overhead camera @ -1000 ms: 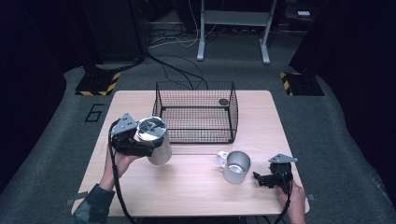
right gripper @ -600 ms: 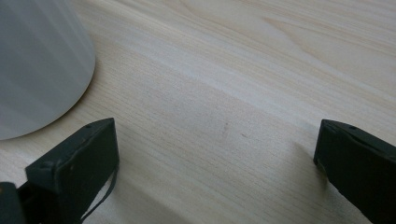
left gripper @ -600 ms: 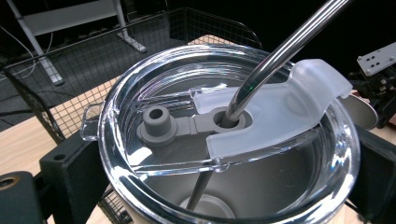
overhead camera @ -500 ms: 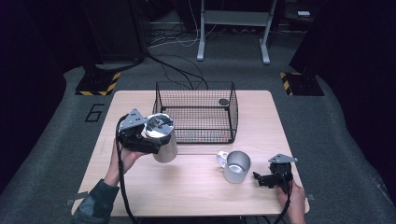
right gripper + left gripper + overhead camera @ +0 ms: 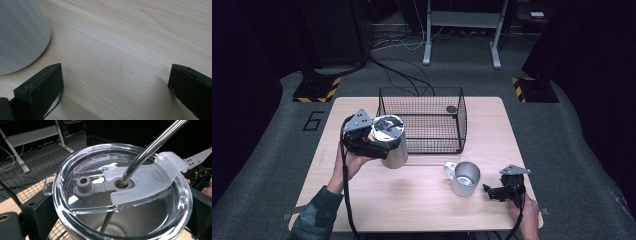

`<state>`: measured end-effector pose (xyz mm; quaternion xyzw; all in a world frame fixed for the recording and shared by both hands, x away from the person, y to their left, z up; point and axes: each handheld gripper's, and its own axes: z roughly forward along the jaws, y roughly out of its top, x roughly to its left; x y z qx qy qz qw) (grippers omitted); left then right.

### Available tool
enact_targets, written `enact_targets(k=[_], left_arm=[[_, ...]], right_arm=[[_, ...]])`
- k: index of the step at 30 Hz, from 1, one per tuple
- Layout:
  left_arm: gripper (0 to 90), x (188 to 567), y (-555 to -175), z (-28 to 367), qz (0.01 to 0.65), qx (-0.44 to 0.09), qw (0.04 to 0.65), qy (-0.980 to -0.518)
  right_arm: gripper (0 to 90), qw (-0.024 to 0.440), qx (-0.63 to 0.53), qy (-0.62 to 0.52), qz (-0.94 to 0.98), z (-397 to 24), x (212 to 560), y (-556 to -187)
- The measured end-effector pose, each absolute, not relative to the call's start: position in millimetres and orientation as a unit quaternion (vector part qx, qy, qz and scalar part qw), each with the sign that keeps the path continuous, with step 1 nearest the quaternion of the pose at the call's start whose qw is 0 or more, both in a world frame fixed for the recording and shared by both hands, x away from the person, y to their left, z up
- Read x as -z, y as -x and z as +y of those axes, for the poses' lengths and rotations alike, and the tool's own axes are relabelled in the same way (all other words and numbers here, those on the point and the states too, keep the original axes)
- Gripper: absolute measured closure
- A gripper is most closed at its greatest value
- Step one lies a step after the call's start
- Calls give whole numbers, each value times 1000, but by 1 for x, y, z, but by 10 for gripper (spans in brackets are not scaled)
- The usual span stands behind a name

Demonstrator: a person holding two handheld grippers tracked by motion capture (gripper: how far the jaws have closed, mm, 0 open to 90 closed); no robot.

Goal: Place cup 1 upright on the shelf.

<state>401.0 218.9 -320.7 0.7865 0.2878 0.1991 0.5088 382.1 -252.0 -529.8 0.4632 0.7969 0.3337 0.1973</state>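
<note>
A steel tumbler (image 5: pixel 391 142) with a clear lid (image 5: pixel 75 167) and a metal straw (image 5: pixel 152 145) is held off the table, tilted, at the wire basket's front left corner. My left gripper (image 5: pixel 374 142) is shut on the tumbler, one black jaw on each side of its body below the rim. A steel mug (image 5: pixel 464 177) with a handle stands on the table at the front right. Just right of the mug my right gripper (image 5: pixel 493 192) rests low on the wood, open, with nothing between its jaws. The mug's grey wall (image 5: pixel 20 32) stands just left of the right gripper (image 5: pixel 115 82).
A black wire basket (image 5: pixel 459 117) stands at the back middle of the wooden table (image 5: pixel 412 200), with a small dark round thing (image 5: pixel 451 109) inside near its back right corner. Cables trail from both grippers. Dark floor surrounds the table.
My left gripper has carried the tumbler a little to the right and farther away, closer to the basket. The right gripper and the mug have stayed put.
</note>
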Motion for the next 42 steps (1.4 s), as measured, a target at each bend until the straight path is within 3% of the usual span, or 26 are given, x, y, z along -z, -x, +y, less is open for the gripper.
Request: enact_targets(k=[42], left_arm=[[39,281,-451,193,286,-208,516,-780]], right_arm=[[0,197,-334,-463,797,-252,530,-382]])
